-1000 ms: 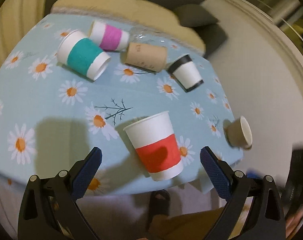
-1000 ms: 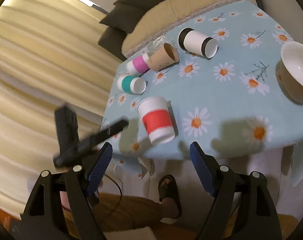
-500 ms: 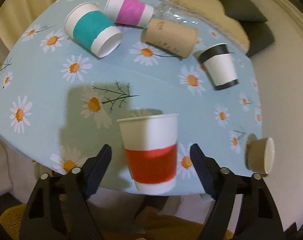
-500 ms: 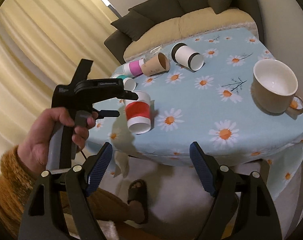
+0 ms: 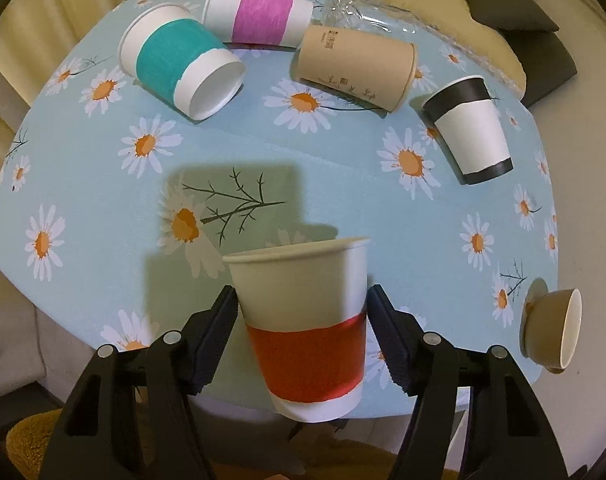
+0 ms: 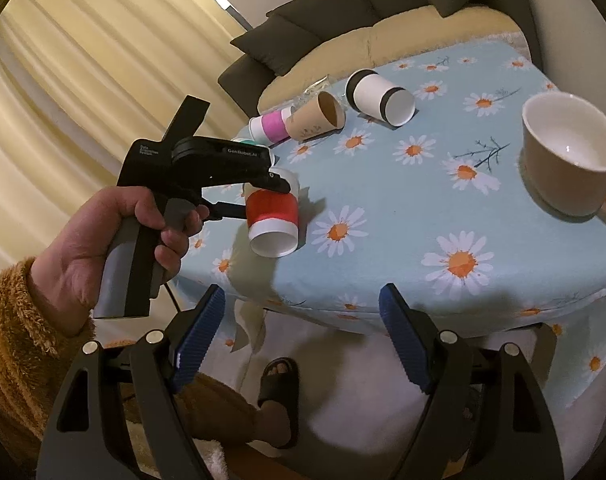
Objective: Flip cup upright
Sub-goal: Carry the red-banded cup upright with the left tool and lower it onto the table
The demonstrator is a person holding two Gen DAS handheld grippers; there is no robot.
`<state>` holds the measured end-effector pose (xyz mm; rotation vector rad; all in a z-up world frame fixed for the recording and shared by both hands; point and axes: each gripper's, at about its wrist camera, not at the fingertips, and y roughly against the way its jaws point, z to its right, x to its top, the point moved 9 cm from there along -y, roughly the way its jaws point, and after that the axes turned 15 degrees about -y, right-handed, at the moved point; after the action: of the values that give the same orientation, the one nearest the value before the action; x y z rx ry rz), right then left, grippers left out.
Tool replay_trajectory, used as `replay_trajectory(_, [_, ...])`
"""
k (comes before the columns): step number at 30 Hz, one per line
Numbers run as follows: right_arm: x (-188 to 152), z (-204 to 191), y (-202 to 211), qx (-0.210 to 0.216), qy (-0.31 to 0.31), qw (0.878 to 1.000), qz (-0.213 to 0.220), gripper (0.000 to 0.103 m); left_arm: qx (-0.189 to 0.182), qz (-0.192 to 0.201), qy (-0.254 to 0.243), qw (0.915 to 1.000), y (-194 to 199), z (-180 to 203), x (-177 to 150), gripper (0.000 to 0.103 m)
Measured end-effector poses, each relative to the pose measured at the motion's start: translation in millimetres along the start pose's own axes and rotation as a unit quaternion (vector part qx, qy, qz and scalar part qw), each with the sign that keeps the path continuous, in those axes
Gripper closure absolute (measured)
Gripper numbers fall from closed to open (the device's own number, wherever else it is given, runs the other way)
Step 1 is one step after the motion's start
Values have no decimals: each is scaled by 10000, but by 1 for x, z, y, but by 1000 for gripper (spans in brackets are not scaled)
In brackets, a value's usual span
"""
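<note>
Red-band cup (image 5: 303,332) sits low centre of left view, between the left gripper (image 5: 301,336) jaws, which are closing on it; axis tilted, rim pointing away. Right gripper (image 6: 301,340) jaws open, w/ nothing, far from cup.

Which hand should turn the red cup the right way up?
Left. The left gripper already has its fingers either side of the red-banded paper cup, which lies on its side. The right gripper hangs open, off the table.

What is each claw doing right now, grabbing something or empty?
Left claw: closing around the red-banded cup; firm grip cannot be told.
Right claw: open, empty, short of the table.
</note>
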<state>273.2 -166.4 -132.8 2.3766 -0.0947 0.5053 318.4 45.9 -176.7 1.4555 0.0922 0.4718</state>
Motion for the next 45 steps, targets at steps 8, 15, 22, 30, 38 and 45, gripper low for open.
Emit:
replay_trajectory(8, [-2, 3, 5, 3, -91, 10000, 28, 24, 5, 32, -110, 9999, -5, 5, 3, 38])
replay_trajectory(15, [0, 2, 11, -48, -117, 9999, 85, 24, -169, 111, -167, 9997, -5, 11, 3, 39])
replay_trajectory(22, [2, -3, 19, -102, -41, 9997, 208, 24, -270, 828, -706, 9937, 34, 24, 5, 39])
replay_trajectory(30, [3, -21, 30, -23, 366, 9984, 421, 24, -50, 2675, -1882, 9450, 106, 48, -5, 39])
replay_trajectory(38, [8, -24, 28, -43, 490, 9976, 483, 24, 102, 4050, -2534, 8784, 127, 56, -37, 39])
replay_trajectory(45, [18, -34, 27, 51, 786, 9932, 859, 24, 199, 4810, -2203, 8484, 116, 32, -50, 39])
